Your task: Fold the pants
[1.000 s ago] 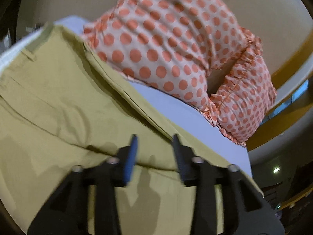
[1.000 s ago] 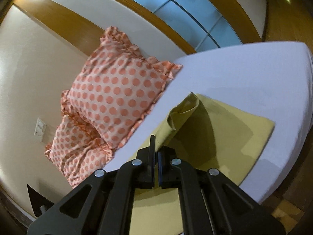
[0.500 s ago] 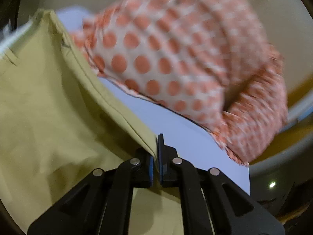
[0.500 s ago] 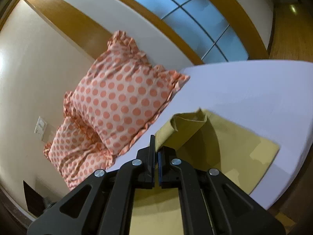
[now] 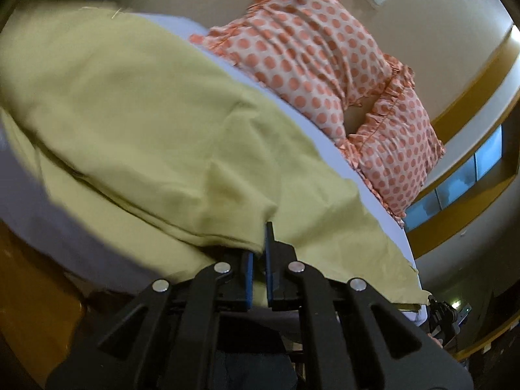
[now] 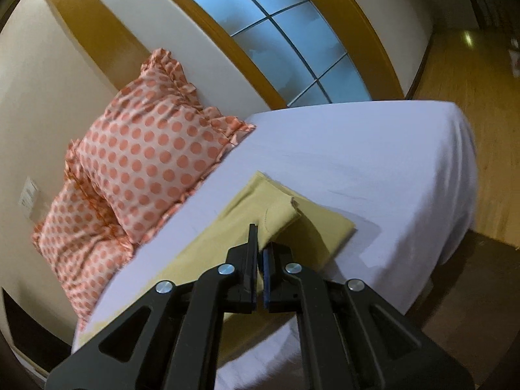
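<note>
The olive-yellow pants (image 5: pixel 156 123) lie on a bed with a pale lilac sheet (image 6: pixel 373 162). In the left wrist view my left gripper (image 5: pixel 260 243) is shut on a fold of the pants cloth, which is pulled over the layer beneath. In the right wrist view my right gripper (image 6: pixel 259 243) is shut on another edge of the pants (image 6: pixel 276 208), and the lifted flap is doubled over the flat part near the bed's near edge.
Two white pillows with orange dots (image 6: pixel 146 156) lean against the wall at the head of the bed; they also show in the left wrist view (image 5: pixel 325 65). A window with a wooden frame (image 6: pixel 276 32) is behind. Wooden floor (image 6: pixel 471 97) lies beyond the bed.
My left gripper closed on the pants edge and has drawn the cloth over itself. My right gripper stayed shut on the cloth and carried its flap lower, towards the flat part.
</note>
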Available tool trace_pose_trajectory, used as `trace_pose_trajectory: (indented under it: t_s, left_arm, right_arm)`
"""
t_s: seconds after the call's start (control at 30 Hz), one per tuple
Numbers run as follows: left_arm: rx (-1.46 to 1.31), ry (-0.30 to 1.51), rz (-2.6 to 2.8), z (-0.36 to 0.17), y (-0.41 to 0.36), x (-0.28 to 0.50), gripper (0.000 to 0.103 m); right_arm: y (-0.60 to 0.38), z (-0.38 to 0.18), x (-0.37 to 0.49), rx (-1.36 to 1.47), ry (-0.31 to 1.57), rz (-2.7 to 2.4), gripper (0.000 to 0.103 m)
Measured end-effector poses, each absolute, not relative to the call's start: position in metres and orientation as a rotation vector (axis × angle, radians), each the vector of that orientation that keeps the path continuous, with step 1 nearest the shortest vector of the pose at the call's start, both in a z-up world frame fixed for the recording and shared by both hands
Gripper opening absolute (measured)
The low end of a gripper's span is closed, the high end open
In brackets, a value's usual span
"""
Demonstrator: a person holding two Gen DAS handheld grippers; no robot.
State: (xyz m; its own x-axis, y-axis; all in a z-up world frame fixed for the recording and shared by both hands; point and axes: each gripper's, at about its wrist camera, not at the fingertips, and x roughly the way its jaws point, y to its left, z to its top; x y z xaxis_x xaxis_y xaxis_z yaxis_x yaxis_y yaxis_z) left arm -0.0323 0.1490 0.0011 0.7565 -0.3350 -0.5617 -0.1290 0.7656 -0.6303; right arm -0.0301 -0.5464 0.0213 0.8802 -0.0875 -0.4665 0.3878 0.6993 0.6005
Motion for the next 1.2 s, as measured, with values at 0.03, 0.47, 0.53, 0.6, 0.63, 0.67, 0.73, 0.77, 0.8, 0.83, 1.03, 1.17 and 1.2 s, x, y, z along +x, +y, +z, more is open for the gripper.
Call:
trace_pose_trajectory:
  t_s: [0.03, 0.47, 0.53, 0.6, 0.63, 0.67, 0.73, 0.77, 0.8, 0.83, 1.03, 1.17, 1.2]
  left_arm:
    - [-0.712, 0.718, -0.129, -0.002, 0.151, -0.035, 0.009]
    - [-0.636, 0.468, 0.035, 0.024, 0.187, -0.097, 0.065]
    - [-0.647, 0.458, 0.074, 0.025, 0.198, -0.101, 0.068]
    - [-0.665, 0.460, 0.102, 0.022, 0.207, -0.103, 0.069]
    - [-0.672, 0.462, 0.107, 0.022, 0.210, -0.103, 0.069]
    - [-0.678, 0.467, 0.113, 0.021, 0.212, -0.102, 0.069]
    - [-0.678, 0.476, 0.114, 0.019, 0.213, -0.099, 0.069]
    - [-0.676, 0.481, 0.112, 0.018, 0.214, -0.099, 0.069]
    - [-0.674, 0.484, 0.110, 0.018, 0.213, -0.097, 0.070]
    - [-0.672, 0.483, 0.106, 0.018, 0.213, -0.096, 0.072]
    - [-0.687, 0.471, 0.143, 0.018, 0.224, -0.099, 0.082]
    - [-0.718, 0.448, 0.185, 0.018, 0.238, -0.106, 0.094]
    - [-0.725, 0.442, 0.192, 0.018, 0.240, -0.107, 0.095]
  right_arm:
    - [-0.547, 0.021, -0.032, 0.747, 0.432, -0.285, 0.034]
    - [-0.545, -0.002, -0.030, 0.592, 0.378, -0.428, 0.094]
    - [-0.537, -0.004, -0.023, 0.519, 0.389, -0.413, 0.092]
    - [-0.530, -0.007, -0.021, 0.488, 0.386, -0.358, 0.086]
    - [-0.528, -0.008, -0.022, 0.486, 0.383, -0.336, 0.076]
    - [-0.527, -0.011, -0.023, 0.498, 0.377, -0.291, 0.047]
    - [-0.527, -0.018, -0.022, 0.524, 0.383, -0.239, 0.029]
    - [-0.526, -0.019, -0.022, 0.507, 0.377, -0.235, 0.020]
    - [-0.526, -0.019, -0.021, 0.513, 0.379, -0.230, 0.019]
    - [-0.525, -0.019, -0.021, 0.518, 0.373, -0.234, 0.018]
    - [-0.479, 0.021, -0.008, 0.494, 0.297, -0.021, 0.007]
    - [-0.369, 0.065, 0.022, 0.422, 0.285, 0.329, 0.007]
    - [-0.332, 0.070, 0.028, 0.394, 0.297, 0.429, 0.007]
